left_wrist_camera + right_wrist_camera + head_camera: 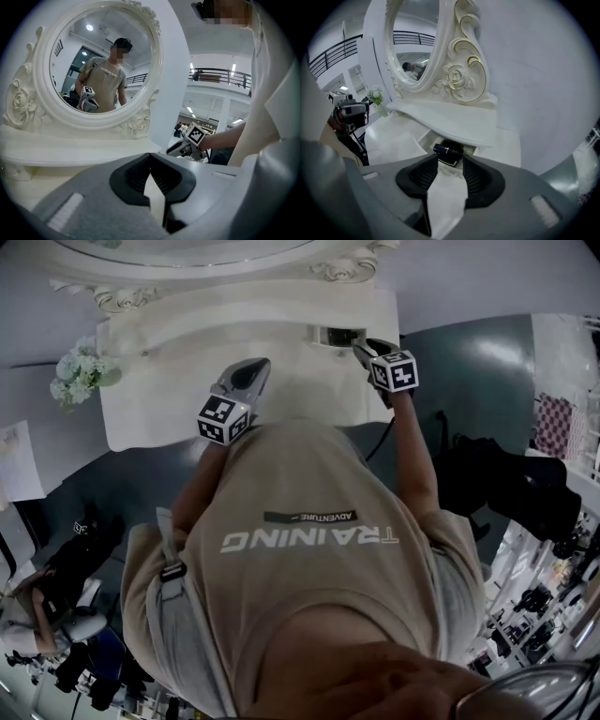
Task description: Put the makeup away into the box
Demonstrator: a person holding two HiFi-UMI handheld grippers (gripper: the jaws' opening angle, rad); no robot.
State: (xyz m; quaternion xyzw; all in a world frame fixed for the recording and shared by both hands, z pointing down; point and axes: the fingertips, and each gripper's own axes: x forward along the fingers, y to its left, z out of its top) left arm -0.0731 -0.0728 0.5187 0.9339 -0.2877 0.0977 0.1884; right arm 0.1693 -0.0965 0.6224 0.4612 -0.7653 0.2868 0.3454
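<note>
Your right tongs (451, 163) stand spread, dark makeup case (449, 151) just past their tips, seemingly down in the box (423, 138); left tongs (150, 155) pressed together, empty; draw back clear, fetch another.

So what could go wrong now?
The right gripper is open, right by the dark makeup case lying in the box. Pulling back crooked might snag the case and drag it out. The white shelf hangs just over the box, so lifting too early could bump it.
</note>
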